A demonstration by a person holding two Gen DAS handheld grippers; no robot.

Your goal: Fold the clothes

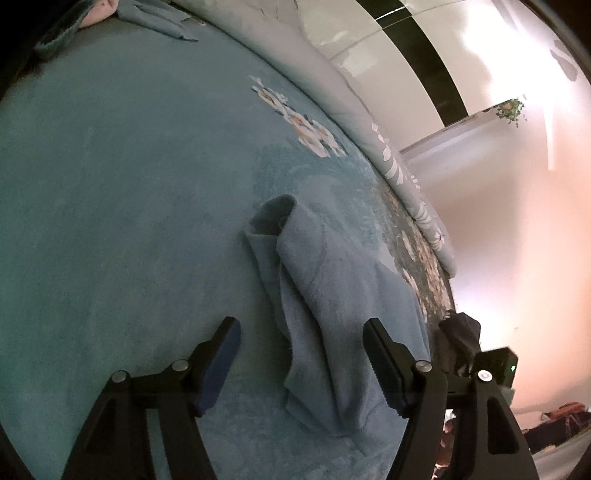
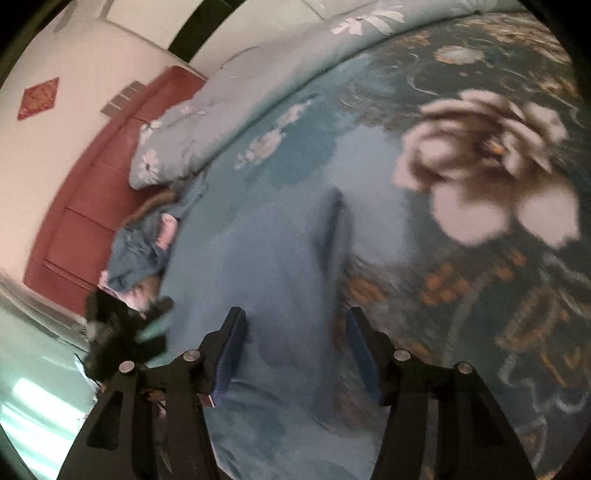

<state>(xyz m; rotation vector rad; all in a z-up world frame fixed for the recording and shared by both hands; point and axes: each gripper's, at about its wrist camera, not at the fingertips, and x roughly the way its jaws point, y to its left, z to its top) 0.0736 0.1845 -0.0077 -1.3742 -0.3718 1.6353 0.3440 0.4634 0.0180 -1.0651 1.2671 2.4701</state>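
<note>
A light blue fleece garment [image 1: 332, 295] lies crumpled on the teal bed blanket [image 1: 110, 221], one rolled end pointing away from me. My left gripper [image 1: 301, 354] hovers over its near end, open, with the cloth lying loose between the fingers and neither pad pressing it. The right wrist view is blurred: the same blue garment [image 2: 266, 251] spreads flat with a raised fold [image 2: 336, 229] down its middle. My right gripper [image 2: 295, 321] is open above its near part, pads clear of the cloth. Each view shows the other gripper at its side as a black device [image 1: 495, 365] [image 2: 122, 332].
A folded pale quilt with white flowers [image 1: 406, 177] [image 2: 221, 122] runs along the far side of the bed. More blue clothes are heaped [image 1: 147, 22] [image 2: 136, 254] near a red headboard [image 2: 92, 177]. The blanket's dark flowered border [image 2: 480, 184] marks the bed edge [image 1: 439, 280].
</note>
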